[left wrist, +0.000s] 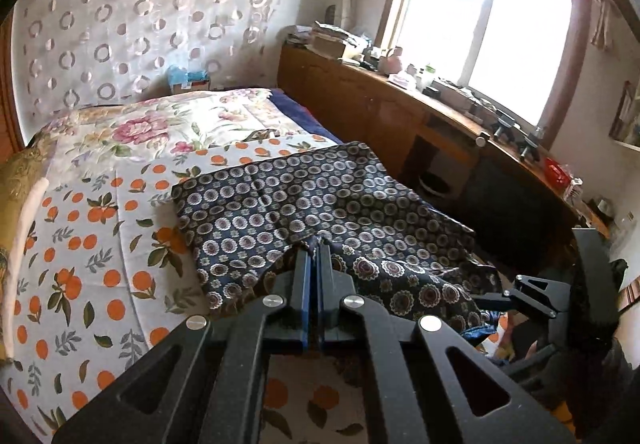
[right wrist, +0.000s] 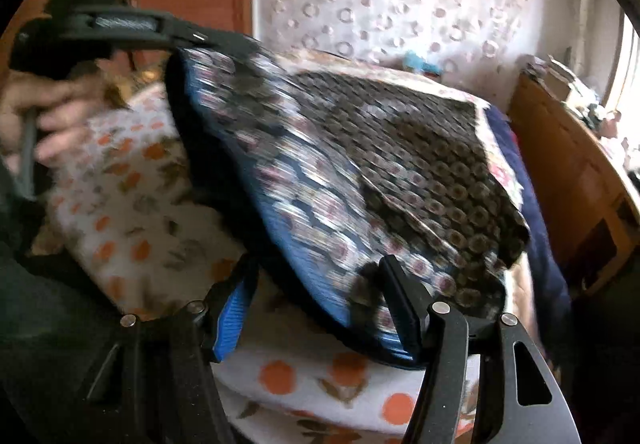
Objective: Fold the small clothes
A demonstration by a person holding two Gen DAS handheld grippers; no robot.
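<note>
Sunlit bedroom walls and a white curtain with ring patterns (left wrist: 132, 16) stand behind a bed covered by a white sheet printed with oranges and leaves (left wrist: 80, 244). On the sheet's left side in the right wrist view, a person's hand (right wrist: 36, 112) grips the handle of the left gripper (left wrist: 315, 248). Its blue-padded fingers (left wrist: 306, 272) are pressed together on the near edge of a dark navy cloth garment printed with small round flowers (left wrist: 300, 196), lifting that edge off the sheet. The garment lies spread toward the bed's right edge, its far part flat. Further right, the right gripper (right wrist: 320, 280) hovers at the garment's near right corner with its fingers (right wrist: 394, 300) wide apart; the raised cloth hangs between them, unpinched. Along the right wall runs a long brown wooden cabinet (left wrist: 380, 104) under a bright window (left wrist: 488, 28).
</note>
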